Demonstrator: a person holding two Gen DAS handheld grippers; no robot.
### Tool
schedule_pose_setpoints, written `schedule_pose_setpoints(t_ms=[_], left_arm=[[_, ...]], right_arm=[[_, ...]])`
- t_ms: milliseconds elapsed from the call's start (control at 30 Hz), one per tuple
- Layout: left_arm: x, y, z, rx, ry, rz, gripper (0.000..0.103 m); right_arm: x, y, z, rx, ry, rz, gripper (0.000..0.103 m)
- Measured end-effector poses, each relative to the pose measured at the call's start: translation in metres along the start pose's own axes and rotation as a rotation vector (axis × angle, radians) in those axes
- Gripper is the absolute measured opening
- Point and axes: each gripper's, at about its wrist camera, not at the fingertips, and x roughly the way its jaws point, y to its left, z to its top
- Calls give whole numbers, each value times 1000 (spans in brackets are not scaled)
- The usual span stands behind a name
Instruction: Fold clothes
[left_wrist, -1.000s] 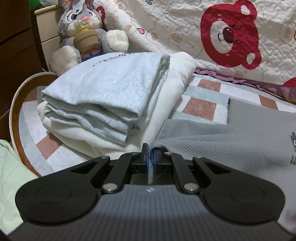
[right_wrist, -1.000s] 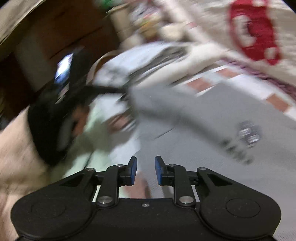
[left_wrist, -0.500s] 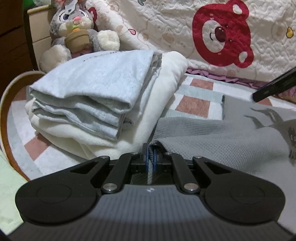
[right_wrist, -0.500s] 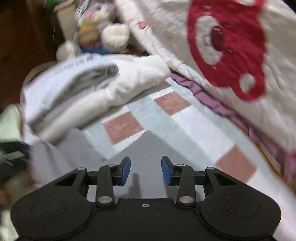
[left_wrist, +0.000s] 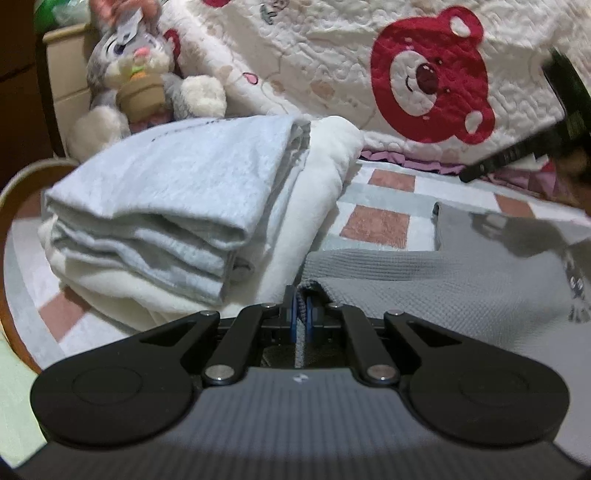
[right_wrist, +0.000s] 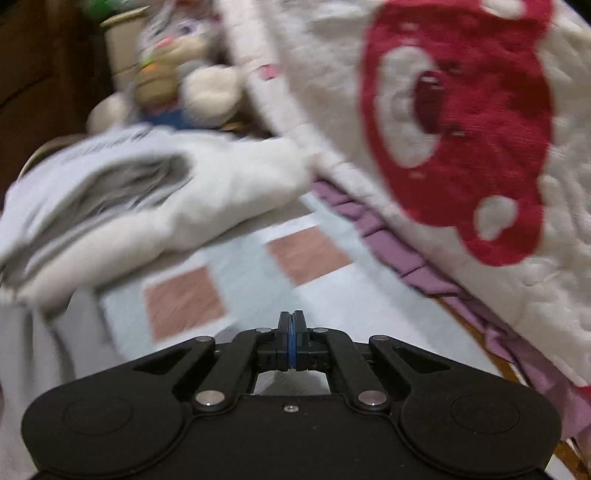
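Note:
A grey waffle-knit garment (left_wrist: 424, 280) lies on the checked bed sheet, with a small print at its right. My left gripper (left_wrist: 302, 314) is shut on the garment's near left edge, with cloth between the blue pads. My right gripper (right_wrist: 291, 343) has its jaws closed; whether it pinches any cloth is unclear, and grey cloth (right_wrist: 55, 354) shows at the left of its blurred view. Its black body (left_wrist: 535, 147) shows at the far right in the left wrist view, above the garment.
A stack of folded clothes (left_wrist: 177, 206), light grey on cream, sits on the left (right_wrist: 140, 195). A plush rabbit (left_wrist: 140, 85) sits behind it. A quilt with a red bear (left_wrist: 432, 74) rises along the back (right_wrist: 461, 122). A wooden bed edge (left_wrist: 7, 258) curves at the left.
My right gripper has closed its jaws from open and swung toward the far side of the garment. My left gripper keeps its hold on the grey edge and has shifted slightly.

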Motion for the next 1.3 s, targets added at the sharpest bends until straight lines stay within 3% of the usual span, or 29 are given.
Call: schedule_pose_setpoints(t_ms=[67, 133, 167, 200, 333, 400, 433, 500, 633, 767, 867, 933, 967, 1033, 1100, 1200, 1300], left_arm=[[0, -2, -1, 14, -6, 8, 4], [0, -2, -1, 14, -10, 5, 4], [0, -1, -2, 5, -10, -2, 4], [0, 0, -2, -2, -8, -8, 4], [0, 4, -3, -31, 0, -32, 4], [0, 5, -4, -35, -1, -38, 4], [-1, 5, -4, -38, -5, -39, 4], [-2, 6, -3, -45, -13, -42, 4], [-4, 6, -2, -50, -33, -42, 4], [1, 0, -3, -24, -39, -17, 4], [8, 0, -4, -38, 0, -8, 5], [8, 5, -3, -82, 43, -28, 8], [7, 10, 0, -118, 72, -45, 10], [4, 23, 1, -220, 128, -91, 29], [0, 38, -2, -368, 185, -215, 41], [0, 45, -15, -522, 274, -370, 44], [3, 35, -16, -523, 305, -409, 51]], right_arm=[[3, -7, 6, 55, 52, 55, 4], [5, -1, 3, 41, 89, 52, 21], [6, 3, 0, 25, 100, 47, 45], [9, 7, -4, 13, 108, 45, 60], [28, 15, -18, -35, 161, 7, 63], [31, 13, -25, -23, 122, 16, 68], [31, 14, -26, -20, 105, 22, 68], [29, 17, -25, -29, 84, 73, 8], [17, 18, -11, -69, 31, 45, 6], [25, 7, -12, 8, 11, -57, 3], [38, 9, -13, 51, 12, -157, 6], [31, 16, -10, 70, -36, -214, 9], [25, 20, -9, 81, -59, -228, 12], [4, 32, -12, 68, -98, -233, 22], [-19, 45, -21, 34, -126, -222, 38], [-50, 62, -45, -23, -115, -184, 37], [-69, 76, -73, -33, -74, -174, 37]])
